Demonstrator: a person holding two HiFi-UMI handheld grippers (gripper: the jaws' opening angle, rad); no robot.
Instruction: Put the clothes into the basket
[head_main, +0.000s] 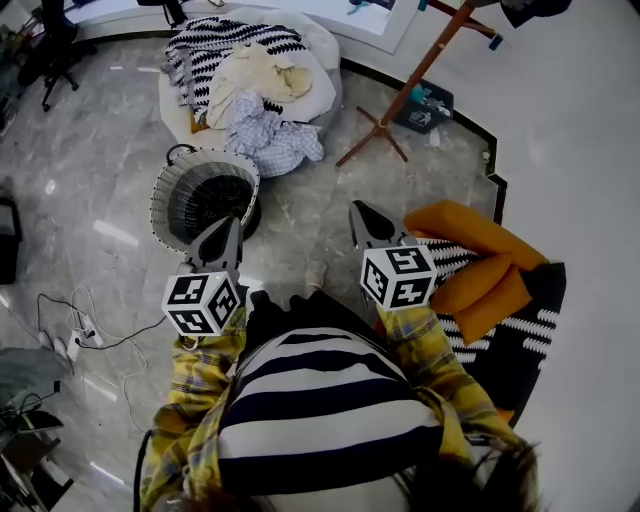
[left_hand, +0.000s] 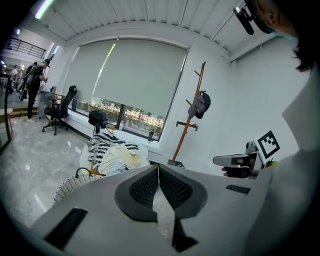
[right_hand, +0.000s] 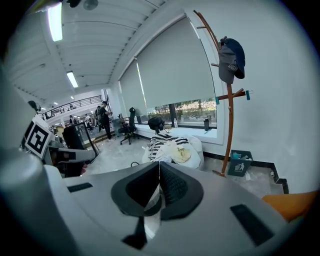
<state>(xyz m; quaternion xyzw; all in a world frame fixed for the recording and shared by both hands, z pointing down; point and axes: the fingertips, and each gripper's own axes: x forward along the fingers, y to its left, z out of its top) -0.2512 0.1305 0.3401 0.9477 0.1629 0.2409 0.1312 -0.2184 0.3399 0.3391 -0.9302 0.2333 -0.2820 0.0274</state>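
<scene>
A heap of clothes lies on a white beanbag (head_main: 325, 60) on the floor ahead: a black-and-white striped garment (head_main: 215, 45), a cream one (head_main: 255, 75) and a pale checked one (head_main: 275, 140). The same heap of clothes (left_hand: 116, 150) (right_hand: 172, 147) shows far off in both gripper views. A round wicker basket (head_main: 205, 195) (left_hand: 75, 182) stands just in front of the beanbag and looks empty. My left gripper (head_main: 232, 222) hovers at the basket's near rim, jaws shut on nothing. My right gripper (head_main: 357, 210) hangs over bare floor to the right, also shut and empty.
A wooden coat stand (head_main: 415, 80) (right_hand: 229, 95) with a cap (right_hand: 231, 57) rises at the right, a small bin (head_main: 425, 105) by its foot. An orange cushion (head_main: 480, 255) lies on a striped seat at my right. Cables (head_main: 75, 320) trail at left. Office chairs (left_hand: 57, 110) stand far left.
</scene>
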